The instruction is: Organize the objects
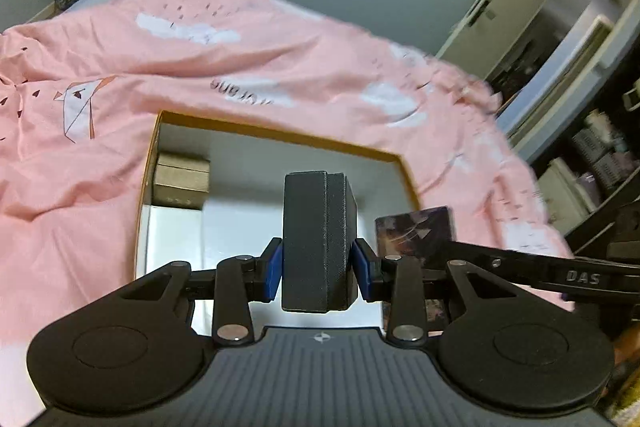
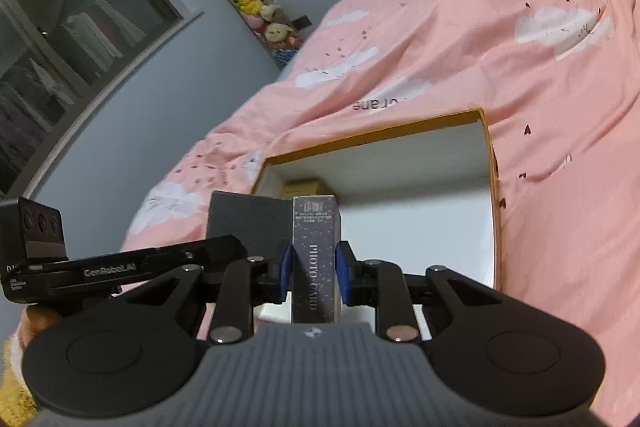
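Two boxes are clamped, one per tool. At the lower centre of the left wrist view, the left hand-held gripper (image 1: 318,269) pinches a black box (image 1: 318,241) upright between blue pads, above the open tray. The right hand-held gripper (image 2: 311,273) squeezes a dark photo card box (image 2: 316,255), also upright. Only the left view shows clearly the small brown carton (image 1: 182,179) in the far left corner of the yellow-rimmed tray (image 1: 280,135). The tray rests on the pink bed cover (image 1: 280,59).

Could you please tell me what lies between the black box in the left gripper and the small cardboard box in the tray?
Only bare white floor of the tray, seen in the left wrist view, separates the black box from the cardboard box.
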The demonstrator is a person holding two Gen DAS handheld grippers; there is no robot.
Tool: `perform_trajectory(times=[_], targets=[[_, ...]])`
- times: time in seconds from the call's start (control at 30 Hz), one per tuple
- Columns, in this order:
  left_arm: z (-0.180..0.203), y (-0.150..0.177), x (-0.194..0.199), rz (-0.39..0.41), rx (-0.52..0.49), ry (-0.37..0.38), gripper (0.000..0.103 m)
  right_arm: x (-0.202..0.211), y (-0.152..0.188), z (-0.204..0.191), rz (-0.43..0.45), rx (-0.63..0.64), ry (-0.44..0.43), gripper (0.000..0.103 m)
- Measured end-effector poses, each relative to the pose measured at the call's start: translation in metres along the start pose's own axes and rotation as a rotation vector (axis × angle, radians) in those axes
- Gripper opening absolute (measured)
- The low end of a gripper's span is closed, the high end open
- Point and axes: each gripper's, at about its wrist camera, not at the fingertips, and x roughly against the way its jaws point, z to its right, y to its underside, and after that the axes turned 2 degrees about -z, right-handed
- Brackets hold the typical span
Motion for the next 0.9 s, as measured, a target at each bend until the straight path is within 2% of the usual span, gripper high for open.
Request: perform_trajectory(times=[0.07, 0.17, 0.27, 0.47, 0.6, 0.77, 0.83, 0.9], targets=[[-0.007, -0.007, -0.024, -0.038, 0.012, -0.033, 0.041, -0.021, -0.009, 0.008, -0.025, -0.015, 0.028, 0.025], [-0.022, -0.016, -0.059, -0.093, 0.055, -0.050, 0.041, -0.051, -0.021, 0.024, -0.070, -0.036, 0.062, 0.025], [-0.031, -0.021, -0.082, -0.124, 0.057, -0.069, 0.041, -0.078, -0.028, 0.037, -0.104, -0.053, 0.101, 0.025], [-0.046, -0.035, -0.115, -0.182, 0.102, -0.044, 0.041, -0.117, -0.042, 0.054, -0.154, -0.073, 0.135, 0.025], [-0.052, -0.039, -0.129, -0.211, 0.107, -0.069, 0.041, -0.133, -0.047, 0.060, -0.167, -0.077, 0.149, 0.025], [-0.050, -0.040, -0.134, -0.226, 0.072, -0.086, 0.043, -0.146, -0.048, 0.064, -0.187, -0.077, 0.152, 0.025], [-0.045, -0.042, -0.133, -0.224, 0.033, -0.124, 0.044, -0.148, -0.048, 0.064, -0.191, -0.075, 0.149, 0.025], [-0.038, -0.042, -0.131, -0.215, -0.035, -0.168, 0.051, -0.149, -0.047, 0.064, -0.193, -0.076, 0.148, 0.025]])
